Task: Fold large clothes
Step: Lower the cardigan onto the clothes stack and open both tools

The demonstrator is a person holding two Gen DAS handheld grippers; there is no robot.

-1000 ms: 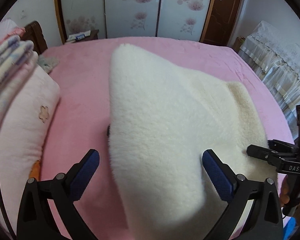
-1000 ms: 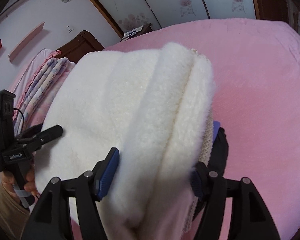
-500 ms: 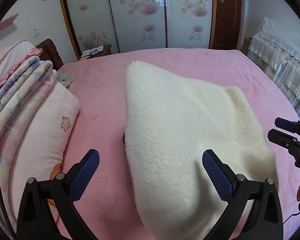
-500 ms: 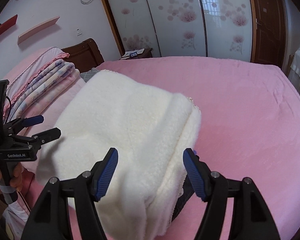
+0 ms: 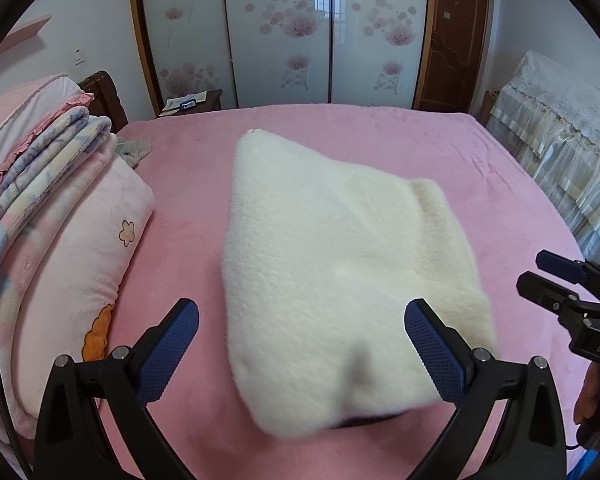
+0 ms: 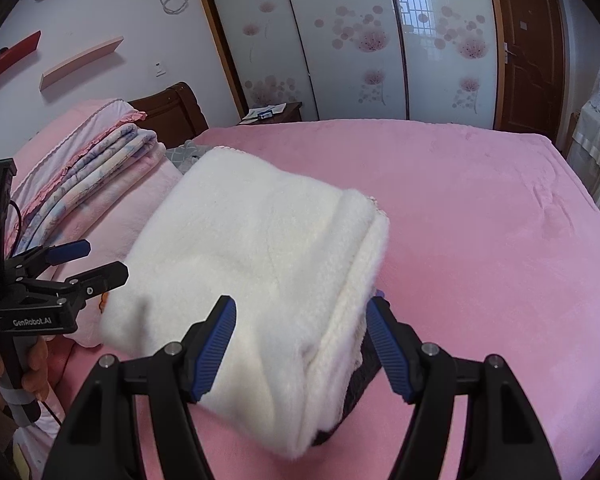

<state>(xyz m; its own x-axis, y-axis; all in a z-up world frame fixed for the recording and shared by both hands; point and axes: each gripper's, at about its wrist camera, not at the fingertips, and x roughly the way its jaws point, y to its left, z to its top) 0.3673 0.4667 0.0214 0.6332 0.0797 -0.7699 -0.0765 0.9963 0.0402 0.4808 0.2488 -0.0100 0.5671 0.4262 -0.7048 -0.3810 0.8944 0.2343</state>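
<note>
At the bottom of the left wrist view we see our left claw [image 5: 302, 350] tilted downward with its blue pads spread wide, pinching nothing, above the near end of the folded white fleece garment [image 5: 340, 264]. In the right wrist view our right claw [image 6: 300, 346] also slopes down, fingers spread to either side of the garment's near corner, with the pads not pressing on the fleece as far as we can tell. At the lower left of that view a hand [image 6: 28, 368] grips the left tool's handle. The garment lies folded in the middle of the pink bed [image 5: 440, 152]. Farther off at the left, folded blankets [image 5: 40, 160] sit stacked on a pink pillow [image 5: 80, 260]. Behind stand flowered wardrobe doors [image 5: 300, 32].
</note>
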